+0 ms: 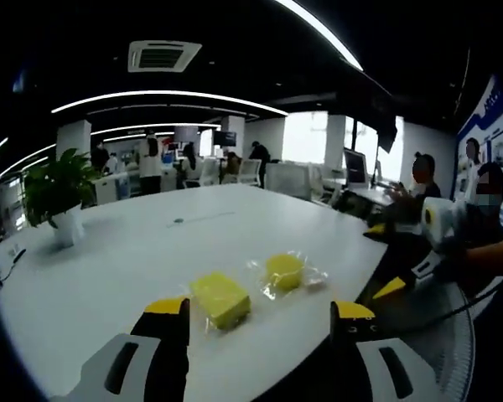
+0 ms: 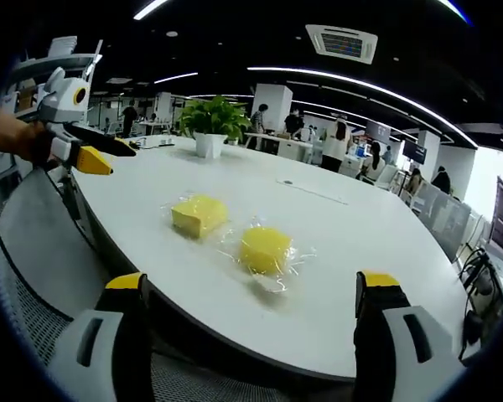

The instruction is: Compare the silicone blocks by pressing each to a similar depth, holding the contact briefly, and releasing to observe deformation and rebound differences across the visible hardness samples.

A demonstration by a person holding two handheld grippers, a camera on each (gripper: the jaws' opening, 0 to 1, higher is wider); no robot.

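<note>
Yellow-tipped jaws of both the left gripper [image 1: 261,314] and right gripper [image 2: 258,285] stand spread wide, empty, short of the white table [image 2: 335,218]. Near its edge lie two wrapped samples: a rectangular yellow block [image 2: 199,214] and, just beside it, a round yellow block [image 2: 264,249]. Neither looks pressed yet; all the comparing seems left. A potted plant [image 2: 211,124] stands beyond. Hardness labels can't be made out.

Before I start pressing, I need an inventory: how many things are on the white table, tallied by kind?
Yellow silicone blocks in clear wrap: 2, a rectangular block and a rounder block
Potted plant: 1
Total: 3
</note>
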